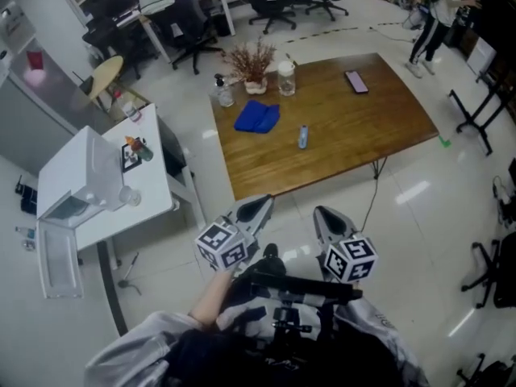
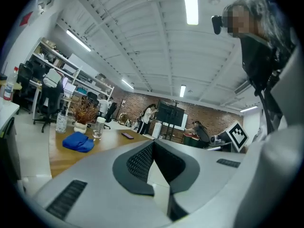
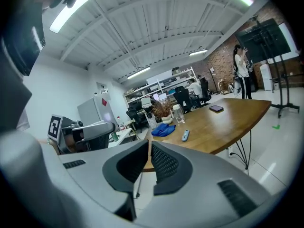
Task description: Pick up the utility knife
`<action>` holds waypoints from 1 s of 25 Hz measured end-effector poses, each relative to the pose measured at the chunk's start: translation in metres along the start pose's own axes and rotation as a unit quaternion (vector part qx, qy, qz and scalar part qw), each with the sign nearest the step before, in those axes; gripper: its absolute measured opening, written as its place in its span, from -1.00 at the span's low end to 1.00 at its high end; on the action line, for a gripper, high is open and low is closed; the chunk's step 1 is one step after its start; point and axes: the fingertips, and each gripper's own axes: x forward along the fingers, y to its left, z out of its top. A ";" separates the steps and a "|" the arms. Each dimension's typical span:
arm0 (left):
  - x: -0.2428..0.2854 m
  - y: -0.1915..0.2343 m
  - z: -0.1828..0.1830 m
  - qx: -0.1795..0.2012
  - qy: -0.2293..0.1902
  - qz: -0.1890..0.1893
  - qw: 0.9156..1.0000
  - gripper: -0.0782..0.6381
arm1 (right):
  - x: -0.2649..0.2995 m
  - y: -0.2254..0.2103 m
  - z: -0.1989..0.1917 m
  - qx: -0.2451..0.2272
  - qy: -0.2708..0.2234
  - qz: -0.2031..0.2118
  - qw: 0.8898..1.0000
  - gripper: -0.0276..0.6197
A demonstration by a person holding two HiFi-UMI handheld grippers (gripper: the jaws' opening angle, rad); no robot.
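Observation:
The utility knife (image 1: 303,136) is a small blue-grey tool lying near the middle of the wooden table (image 1: 379,127). The right gripper view shows the knife (image 3: 185,135) lying to the right of a blue cloth. Both grippers hang close to the person's body over the floor, well short of the table. My left gripper (image 1: 258,208) is shut and empty, its tips (image 2: 153,142) meeting. To its right my right gripper (image 1: 324,215) is also shut, with nothing between its pads (image 3: 164,163).
On the table are a blue cloth (image 1: 257,117), a vase of dried twigs (image 1: 251,64), a jar (image 1: 285,77), a spray bottle (image 1: 223,92) and a phone (image 1: 355,81). A white bench (image 1: 105,184) stands at the left. Office chairs and people are farther back.

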 end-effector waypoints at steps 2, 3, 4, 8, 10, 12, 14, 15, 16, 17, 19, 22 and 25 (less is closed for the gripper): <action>0.013 0.026 0.007 -0.004 0.002 -0.007 1.000 -0.78 | 0.023 -0.005 0.010 0.006 0.000 -0.007 1.000 -0.87; 0.018 0.039 0.010 -0.005 0.003 -0.010 1.000 -0.78 | 0.034 -0.007 0.015 0.009 -0.001 -0.011 1.000 -0.87; 0.024 0.050 0.014 -0.005 0.004 -0.014 1.000 -0.78 | 0.045 -0.010 0.019 0.013 -0.003 -0.016 1.000 -0.81; 0.047 0.084 0.023 -0.008 0.010 -0.044 0.999 -0.78 | 0.078 -0.023 0.032 0.040 -0.012 -0.040 0.998 -0.51; 0.057 0.099 0.025 -0.014 0.012 -0.054 0.998 -0.78 | 0.090 -0.029 0.036 0.053 -0.015 -0.052 0.997 -0.40; 0.064 0.112 0.024 -0.022 0.013 -0.058 0.998 -0.78 | 0.101 -0.032 0.034 0.061 -0.008 -0.059 0.996 -0.39; 0.067 0.120 0.021 -0.033 0.015 -0.059 0.998 -0.78 | 0.107 -0.033 0.028 0.065 0.006 -0.063 0.996 -0.39; 0.067 0.121 0.019 -0.040 0.016 -0.060 0.997 -0.78 | 0.109 -0.034 0.026 0.066 0.012 -0.065 0.996 -0.38; 0.068 0.122 0.016 -0.046 0.017 -0.060 0.997 -0.78 | 0.109 -0.036 0.026 0.066 0.015 -0.066 0.996 -0.38; 0.069 0.122 0.014 -0.051 0.018 -0.060 0.997 -0.78 | 0.110 -0.037 0.028 0.066 0.015 -0.066 0.996 -0.39; 0.071 0.125 0.010 -0.059 0.021 -0.056 0.996 -0.78 | 0.113 -0.041 0.032 0.067 0.015 -0.064 0.996 -0.38; 0.073 0.132 0.008 -0.069 0.023 -0.044 0.996 -0.78 | 0.122 -0.049 0.031 0.070 0.027 -0.060 0.995 -0.31; 0.074 0.134 0.008 -0.075 0.021 -0.028 0.997 -0.78 | 0.134 -0.066 0.032 0.062 0.049 -0.059 0.995 -0.27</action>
